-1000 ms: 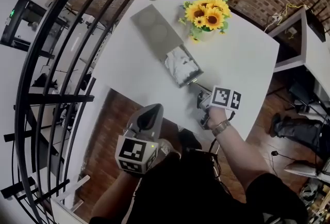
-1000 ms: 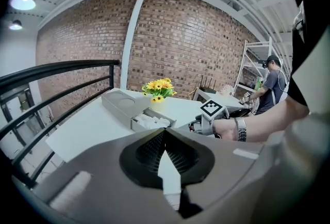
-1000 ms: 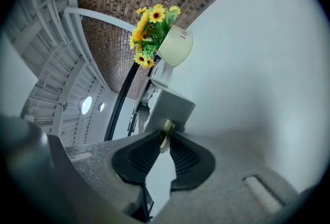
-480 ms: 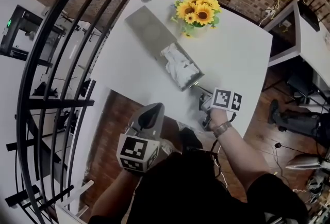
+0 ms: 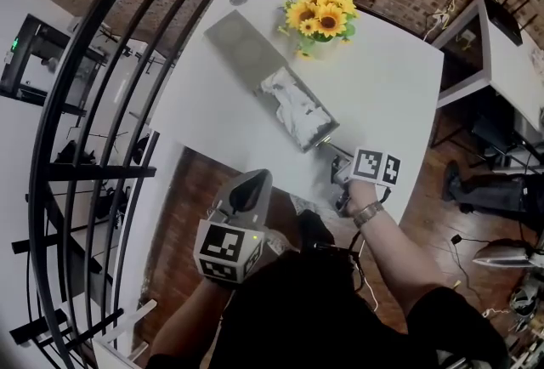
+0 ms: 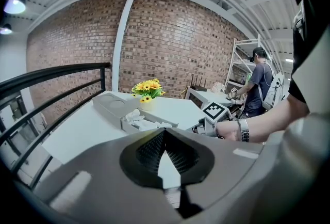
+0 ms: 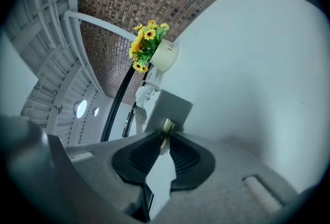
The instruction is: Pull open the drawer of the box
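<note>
Box (image 5: 242, 40) lies on the white bench (image 5: 382, 78), its drawer (image 5: 319, 136) drawn out toward me, stuffed with paper (image 5: 293, 104); I judge it light, stiff, free-sliding. My right tool (image 7: 165, 140) pinches the small brass handle (image 7: 166, 126), the only good hold. My left tool (image 6: 165, 138) hangs closed, empty.

The left gripper (image 5: 252, 182) and the right gripper (image 5: 332, 154) are grey plastic, with black ribbed pads (image 6: 180, 156) inside the jaws. Behind the jaws each carries a cube (image 5: 225, 250) with black-and-white square markers. The person wears a black top (image 5: 297, 308) and a metal wristwatch (image 5: 366, 211).
</note>
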